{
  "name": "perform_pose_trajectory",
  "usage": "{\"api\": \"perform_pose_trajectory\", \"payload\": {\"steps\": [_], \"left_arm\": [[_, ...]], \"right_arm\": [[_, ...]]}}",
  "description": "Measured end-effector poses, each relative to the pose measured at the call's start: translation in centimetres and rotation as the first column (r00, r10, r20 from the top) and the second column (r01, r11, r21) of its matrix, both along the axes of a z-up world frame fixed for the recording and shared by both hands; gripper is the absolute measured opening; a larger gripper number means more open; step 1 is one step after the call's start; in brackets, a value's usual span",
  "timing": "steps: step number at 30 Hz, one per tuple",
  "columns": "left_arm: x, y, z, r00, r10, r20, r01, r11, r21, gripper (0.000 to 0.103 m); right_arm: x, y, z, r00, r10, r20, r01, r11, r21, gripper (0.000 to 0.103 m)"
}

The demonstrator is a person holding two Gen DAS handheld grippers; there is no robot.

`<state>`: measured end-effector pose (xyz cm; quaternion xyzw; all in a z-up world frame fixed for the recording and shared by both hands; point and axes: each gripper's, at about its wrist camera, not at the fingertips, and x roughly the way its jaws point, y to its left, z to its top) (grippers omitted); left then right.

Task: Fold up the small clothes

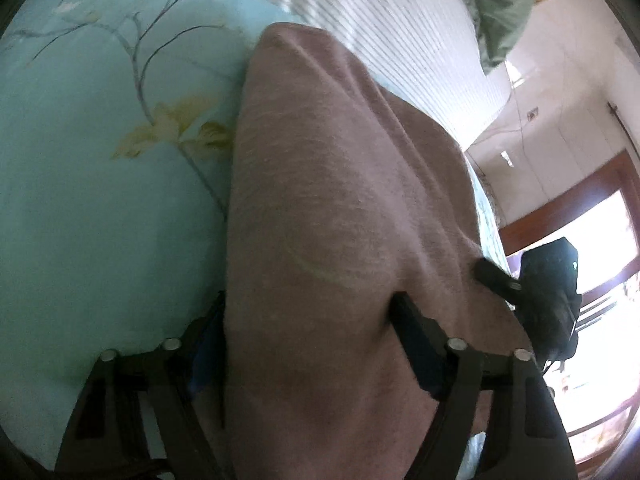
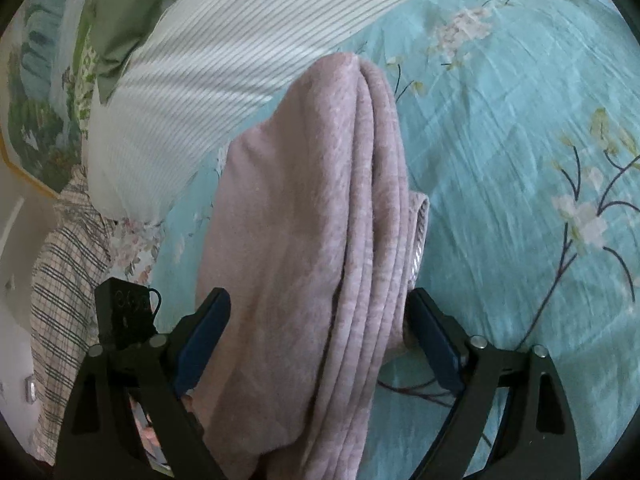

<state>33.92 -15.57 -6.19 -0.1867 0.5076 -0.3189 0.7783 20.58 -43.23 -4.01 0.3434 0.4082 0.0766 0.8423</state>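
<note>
A dusty pink garment [image 1: 340, 208] hangs folded lengthwise between both grippers over a turquoise floral bedsheet [image 1: 100, 200]. My left gripper [image 1: 308, 320] is shut on the pink garment; the cloth covers most of its fingers. In the right wrist view the same pink garment [image 2: 312, 220] shows several layered folds and runs forward between the fingers. My right gripper [image 2: 316, 320] is shut on the thick bundle, with its blue pads [image 2: 204, 336] pressing each side. The right gripper [image 1: 548, 292] also shows in the left wrist view, at the garment's far edge.
A white striped pillow [image 2: 192, 92] lies at the head of the bed, with a green cloth [image 2: 124, 12] behind it. A plaid cloth [image 2: 64, 280] hangs at the bed's left side. A doorway with a wooden frame [image 1: 568, 200] is at the right.
</note>
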Motion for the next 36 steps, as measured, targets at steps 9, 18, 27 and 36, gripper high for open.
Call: {"api": "perform_pose_trajectory", "payload": {"steps": [9,18,27,36], "left_arm": [[-4.2,3.5,3.4,0.995,0.041,0.086,-0.036,0.997,-0.062,0.033],[-15.3,15.7,7.7,0.961,0.217,0.169,-0.212,0.976,-0.047,0.033],[-21.0,23.2,5.6,0.935,0.326,0.139,-0.336,0.940,0.056,0.033],[-22.8,23.8,4.2,0.937,0.319,0.144,-0.338,0.931,0.135,0.039]], "right_arm": [[-0.7,4.0,2.5,0.995,0.080,0.068,-0.080,0.997,0.007,0.039],[-1.4,15.6,3.1,0.942,0.305,0.143,-0.309,0.951,0.009,0.038],[-1.8,23.4,0.0,0.901,0.427,0.082,-0.428,0.904,-0.004,0.038],[-3.2,22.2,-1.6,0.935,0.354,-0.024,-0.355,0.933,-0.055,0.058]]}}
